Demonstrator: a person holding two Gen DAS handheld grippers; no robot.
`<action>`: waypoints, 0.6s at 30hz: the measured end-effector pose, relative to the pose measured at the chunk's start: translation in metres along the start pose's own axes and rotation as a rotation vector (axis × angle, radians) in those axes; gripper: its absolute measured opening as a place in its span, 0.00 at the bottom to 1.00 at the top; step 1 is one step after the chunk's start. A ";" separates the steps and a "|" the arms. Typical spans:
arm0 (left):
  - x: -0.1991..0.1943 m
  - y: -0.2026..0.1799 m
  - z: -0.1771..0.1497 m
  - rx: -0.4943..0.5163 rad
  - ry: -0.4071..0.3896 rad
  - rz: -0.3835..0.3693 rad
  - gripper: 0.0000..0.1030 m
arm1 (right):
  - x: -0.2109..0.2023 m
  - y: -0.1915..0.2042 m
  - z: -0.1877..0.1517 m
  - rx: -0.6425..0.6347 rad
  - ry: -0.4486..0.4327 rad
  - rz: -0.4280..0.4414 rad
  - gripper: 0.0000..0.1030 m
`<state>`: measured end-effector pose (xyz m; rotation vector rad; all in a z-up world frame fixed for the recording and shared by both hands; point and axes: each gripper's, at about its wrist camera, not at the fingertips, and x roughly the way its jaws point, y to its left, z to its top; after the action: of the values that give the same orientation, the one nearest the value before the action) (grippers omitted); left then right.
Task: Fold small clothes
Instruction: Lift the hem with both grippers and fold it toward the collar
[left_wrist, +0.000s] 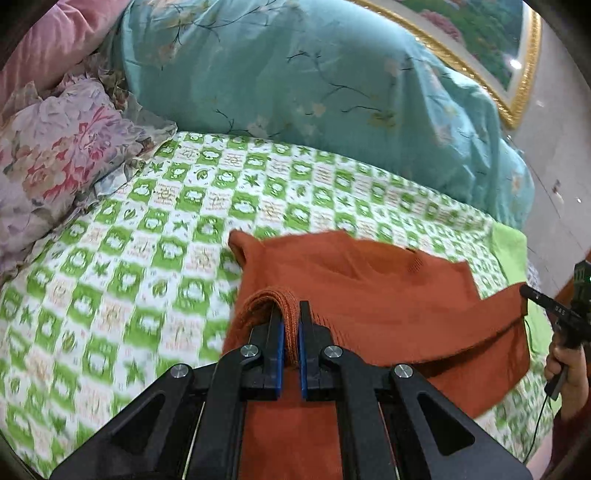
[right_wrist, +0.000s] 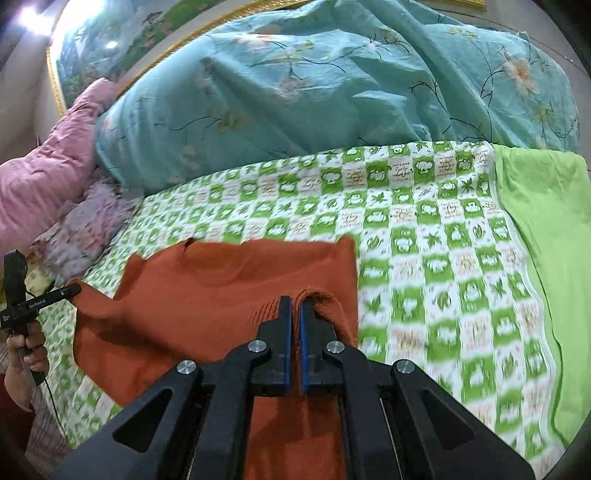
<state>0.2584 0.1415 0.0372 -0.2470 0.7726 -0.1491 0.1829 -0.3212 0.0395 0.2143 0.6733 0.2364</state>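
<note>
Mid-fold — left gripper (left_wrist: 291, 332) and right gripper (right_wrist: 295, 328) both clamped on the orange sweater's (left_wrist: 369, 288) ribbed edge (lifted off the bed (right_wrist: 424, 229)), flattening left.

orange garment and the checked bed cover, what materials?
Orange garment: looks like a matte knit, maybe wool or acrylic; ribbed hem shows at the right gripper and left gripper. Checked bed cover: thin printed woven cloth, likely cotton; flat, no sheen.

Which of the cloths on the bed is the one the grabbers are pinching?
The orange knit garment. Both the left gripper and right gripper pinch its ribbed edge; the other cloths lie untouched.
</note>
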 end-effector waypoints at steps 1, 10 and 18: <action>0.006 0.002 0.005 0.000 -0.002 0.005 0.04 | 0.009 -0.002 0.004 0.008 0.003 -0.008 0.04; 0.086 0.026 0.021 -0.030 0.091 0.070 0.06 | 0.085 -0.015 0.006 0.016 0.106 -0.112 0.04; 0.059 0.030 0.004 -0.019 0.092 0.095 0.47 | 0.067 -0.027 0.000 0.075 0.076 -0.140 0.44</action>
<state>0.3048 0.1580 -0.0077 -0.2222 0.8760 -0.0640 0.2376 -0.3284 -0.0069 0.2298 0.7697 0.0854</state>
